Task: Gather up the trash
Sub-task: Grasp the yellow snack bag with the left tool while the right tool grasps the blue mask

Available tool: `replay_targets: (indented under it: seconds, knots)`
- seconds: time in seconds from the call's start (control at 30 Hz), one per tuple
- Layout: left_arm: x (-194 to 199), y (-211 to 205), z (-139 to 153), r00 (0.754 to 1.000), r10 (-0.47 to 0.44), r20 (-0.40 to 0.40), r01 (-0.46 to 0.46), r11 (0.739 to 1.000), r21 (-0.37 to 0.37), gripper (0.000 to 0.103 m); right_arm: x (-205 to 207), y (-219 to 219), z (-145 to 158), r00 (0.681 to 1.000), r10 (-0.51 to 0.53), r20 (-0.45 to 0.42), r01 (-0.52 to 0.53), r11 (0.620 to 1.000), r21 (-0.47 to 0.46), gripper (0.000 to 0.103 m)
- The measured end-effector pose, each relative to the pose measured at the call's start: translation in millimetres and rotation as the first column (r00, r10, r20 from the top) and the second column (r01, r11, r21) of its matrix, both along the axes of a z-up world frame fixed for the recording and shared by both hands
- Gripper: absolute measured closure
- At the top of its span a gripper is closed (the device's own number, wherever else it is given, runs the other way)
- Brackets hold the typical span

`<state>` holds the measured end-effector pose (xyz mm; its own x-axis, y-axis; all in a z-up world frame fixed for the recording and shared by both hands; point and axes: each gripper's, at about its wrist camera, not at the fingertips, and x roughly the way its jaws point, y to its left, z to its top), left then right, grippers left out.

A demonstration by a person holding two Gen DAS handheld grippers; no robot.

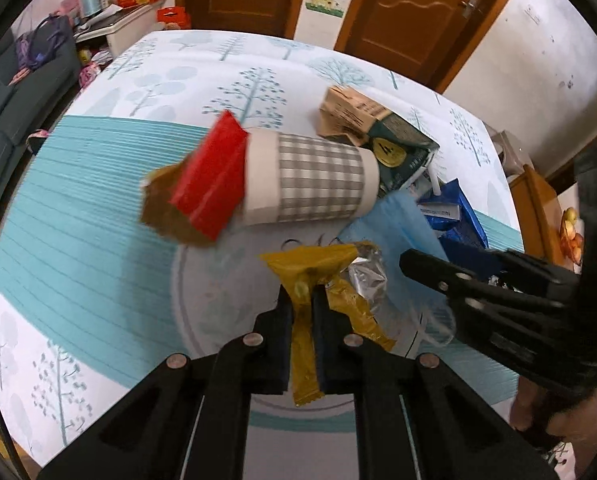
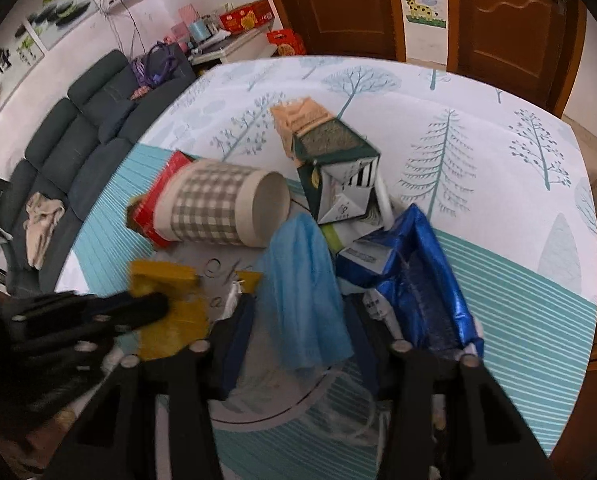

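Nearest you, your left claw is pinched tight on a yellow wrapper; its long axis runs along the fingers, one crinkled end fanning out past the tips, the other trailing back between the arms. Just to its right lies a scrap of silver foil.

Your right claw stands partly spread, with a blue face mask draped between its fingers; you cannot tell from here whether the pads press on it. The mask's length runs away from you, and its lower edge is hidden by the fingers.

Beyond, on the tree-patterned tabletop, a checked paper cup lies on its side, long axis across the left wrist view, mouth towards a red and gold wrapper that covers the rim. At the cup's base sits a dark green carton with a tan torn top, tilted. A crumpled blue foil bag crowds the right claw's far finger, a white carton tucked against it.

The far wrappers are blurred.
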<state>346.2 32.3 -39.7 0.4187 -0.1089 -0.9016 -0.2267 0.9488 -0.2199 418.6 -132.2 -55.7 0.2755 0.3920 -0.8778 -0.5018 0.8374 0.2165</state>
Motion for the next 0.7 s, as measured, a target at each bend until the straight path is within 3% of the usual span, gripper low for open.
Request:
replay_targets:
  seconds: [0.07,0.13,0.2,0.43,0.7]
  knots:
    - [-6.3,5.5,2.9,1.0,0.007,0.003,-0.007,1.0,-0.001,0.096,0.1,5.0,-8.6,1.0,0.002,-0.013,-0.002,0.999,-0.04,0.083]
    - [-10.1,9.2,2.9,1.0,0.009,-0.001,-0.009,1.0,0.003,0.096,-1.4,8.8,-14.7,1.0,0.006,-0.02,-0.007,0.998,-0.056,0.087]
    - [-12.7,12.1,2.2,1.0,0.013,-0.006,-0.013,1.0,0.004,0.096,-5.7,11.0,-14.2,1.0,0.01,-0.012,-0.011,0.999,-0.049,0.099]
    - [-33.3,17.3,11.2,1.0,-0.001,0.013,0.001,1.0,-0.011,0.096,-30.6,6.8,16.2,0.999,-0.022,0.031,0.021,0.999,0.024,0.1]
    - [-75.3,18.1,48.8,0.991,-0.09,0.099,0.095,0.995,-0.038,0.096,-82.9,-17.3,58.6,0.987,-0.15,0.053,0.144,0.983,0.11,0.1]
